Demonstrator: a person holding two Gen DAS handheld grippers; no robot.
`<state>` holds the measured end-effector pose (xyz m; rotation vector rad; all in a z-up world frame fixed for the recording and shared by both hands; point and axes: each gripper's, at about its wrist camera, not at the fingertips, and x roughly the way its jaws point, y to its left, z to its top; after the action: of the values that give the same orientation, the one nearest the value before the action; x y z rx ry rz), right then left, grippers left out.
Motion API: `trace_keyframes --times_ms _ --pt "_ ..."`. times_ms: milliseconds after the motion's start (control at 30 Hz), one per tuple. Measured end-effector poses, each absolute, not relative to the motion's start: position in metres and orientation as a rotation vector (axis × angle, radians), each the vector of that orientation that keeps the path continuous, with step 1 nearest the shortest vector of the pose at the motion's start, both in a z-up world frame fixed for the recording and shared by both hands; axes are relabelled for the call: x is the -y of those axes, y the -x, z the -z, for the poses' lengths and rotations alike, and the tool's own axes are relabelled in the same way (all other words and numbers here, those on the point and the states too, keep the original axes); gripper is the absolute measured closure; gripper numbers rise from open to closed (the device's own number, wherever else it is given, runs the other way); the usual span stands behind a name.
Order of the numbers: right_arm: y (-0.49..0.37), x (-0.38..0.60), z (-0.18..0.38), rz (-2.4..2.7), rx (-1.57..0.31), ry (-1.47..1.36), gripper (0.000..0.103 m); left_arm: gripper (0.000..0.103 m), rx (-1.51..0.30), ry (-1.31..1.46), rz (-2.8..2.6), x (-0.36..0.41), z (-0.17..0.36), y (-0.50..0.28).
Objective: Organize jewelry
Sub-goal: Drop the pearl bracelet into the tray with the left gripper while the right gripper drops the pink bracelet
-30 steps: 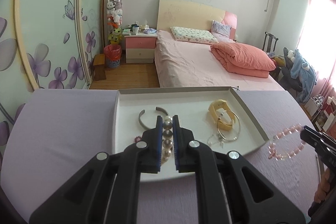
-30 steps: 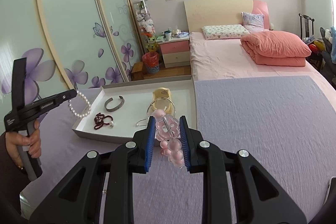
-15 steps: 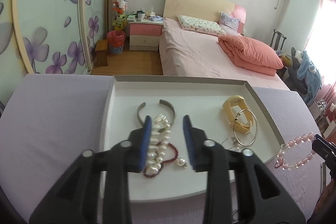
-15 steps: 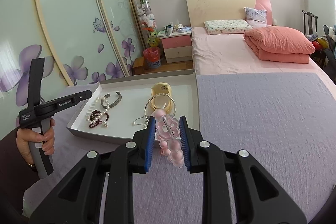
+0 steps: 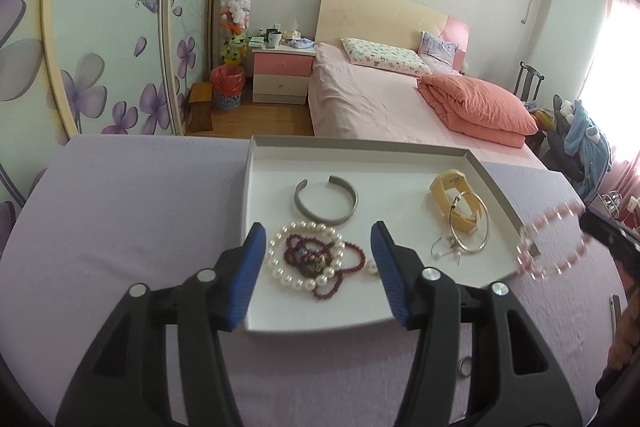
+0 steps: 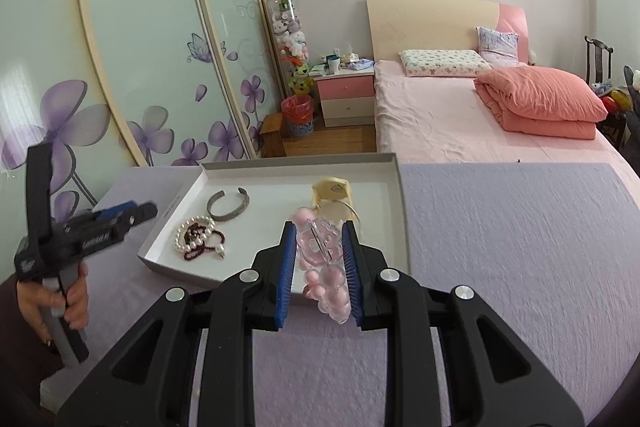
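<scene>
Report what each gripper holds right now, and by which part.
The left gripper is open and holds nothing. The right gripper is shut on the pink bead bracelet, pinching it across its clear flower charm and neighbouring beads.

The left wrist view looks forward and slightly down along its own two blue-padded black fingers (image 5: 256, 247), close over the near edge of the shallow white rectangular cardboard tray (image 5: 360, 151) — the tray fills the middle of the picture, squarely ahead. The right wrist view sits to the right of that tray and a little further back, facing the same way, so the tray (image 6: 400, 195) lies ahead and to the left beyond its fingers (image 6: 288, 247). Both views share the tray and, beyond it, the pink-sheeted bed with a cream headboard (image 5: 360, 99) (image 6: 440, 107) — each also catches the other gripper at its edge: the right gripper (image 5: 600, 231), the left gripper (image 6: 120, 215).
</scene>
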<state>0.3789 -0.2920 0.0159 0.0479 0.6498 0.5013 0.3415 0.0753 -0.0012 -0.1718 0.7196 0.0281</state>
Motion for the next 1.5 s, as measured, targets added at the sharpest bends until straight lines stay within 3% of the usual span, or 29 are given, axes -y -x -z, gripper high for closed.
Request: trace_keyframes --times_ms 400,800,833,900,933,1500 --pt "-0.441 0.234 0.001 -0.502 -0.697 -0.101 0.079 0.046 -0.735 0.198 0.01 -0.084 0.01 -0.32" --pt "-0.463 0.237 0.019 -0.373 -0.732 -0.065 0.077 0.046 -0.741 0.205 0.018 -0.085 0.016 -0.318" --pt "-0.46 0.239 0.018 -0.366 -0.723 -0.067 0.073 0.046 -0.742 0.207 0.019 -0.085 0.017 -0.318" --pt "-0.455 0.243 0.014 -0.363 -0.696 -0.072 0.028 0.046 -0.74 0.206 0.019 -0.086 0.016 -0.317" --pt "-0.449 0.246 0.01 -0.371 -0.664 -0.075 0.027 0.046 -0.74 0.203 0.017 -0.086 0.016 -0.316" --pt "-0.359 0.278 -0.009 -0.442 -0.61 -0.064 0.034 0.04 -0.691 0.205 0.001 -0.081 -0.004 -0.264"
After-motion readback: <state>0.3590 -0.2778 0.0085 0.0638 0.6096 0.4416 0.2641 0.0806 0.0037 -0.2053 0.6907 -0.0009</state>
